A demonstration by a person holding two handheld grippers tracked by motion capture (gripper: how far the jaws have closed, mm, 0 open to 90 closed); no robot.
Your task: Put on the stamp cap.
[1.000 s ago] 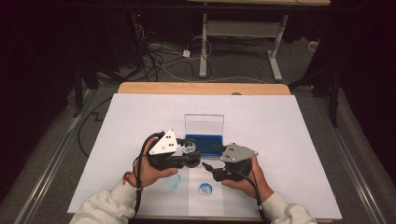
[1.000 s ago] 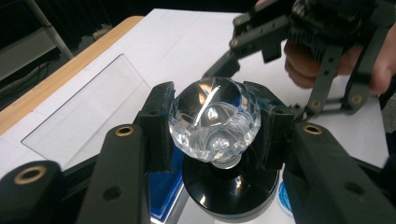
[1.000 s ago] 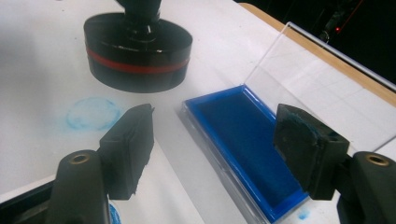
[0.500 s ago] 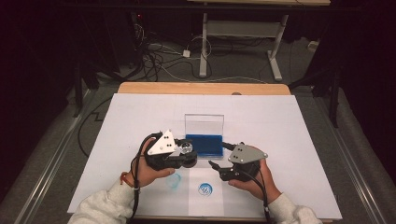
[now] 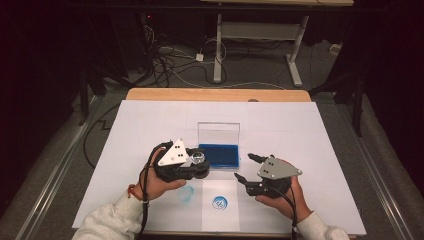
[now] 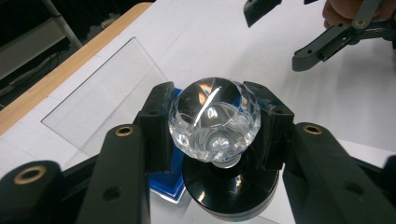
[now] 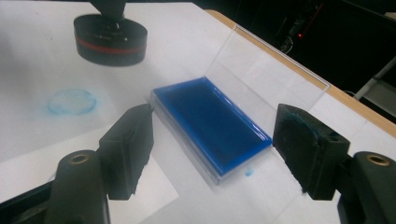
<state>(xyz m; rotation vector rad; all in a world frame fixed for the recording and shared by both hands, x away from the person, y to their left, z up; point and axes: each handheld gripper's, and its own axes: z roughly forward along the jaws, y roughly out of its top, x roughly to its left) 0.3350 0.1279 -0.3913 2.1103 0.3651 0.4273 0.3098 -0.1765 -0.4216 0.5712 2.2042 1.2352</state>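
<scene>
White paper (image 5: 310, 135) covering a wooden table (image 5: 215, 94), dark floor and tangled cables (image 5: 170, 65) beyond.

Clamped in the left gripper (image 6: 212, 123): a faceted clear glass knob (image 6: 214, 119) atop a round black stamp base (image 6: 229, 184), jaws pressed against either side of the knob. Base partly hidden behind the knob and jaws; underside out of sight. Held just above the near left corner of a blue ink pad (image 5: 218, 155), touching or not hard to tell. Seen from the right gripper view as a black disc with a red band (image 7: 110, 33), its knob cut off by the top edge.

Ink pad set in a clear case, lid (image 5: 218, 133) standing upright behind it.

Right gripper (image 5: 246, 167) just right of the pad, jaws spread wide, holding nothing, pads smeared blue.

Near table edge: a faint blue ring (image 5: 186, 193) and a sharper round stamped mark (image 5: 219, 202) on a separate paper sheet (image 5: 220, 206), design too small to read.
</scene>
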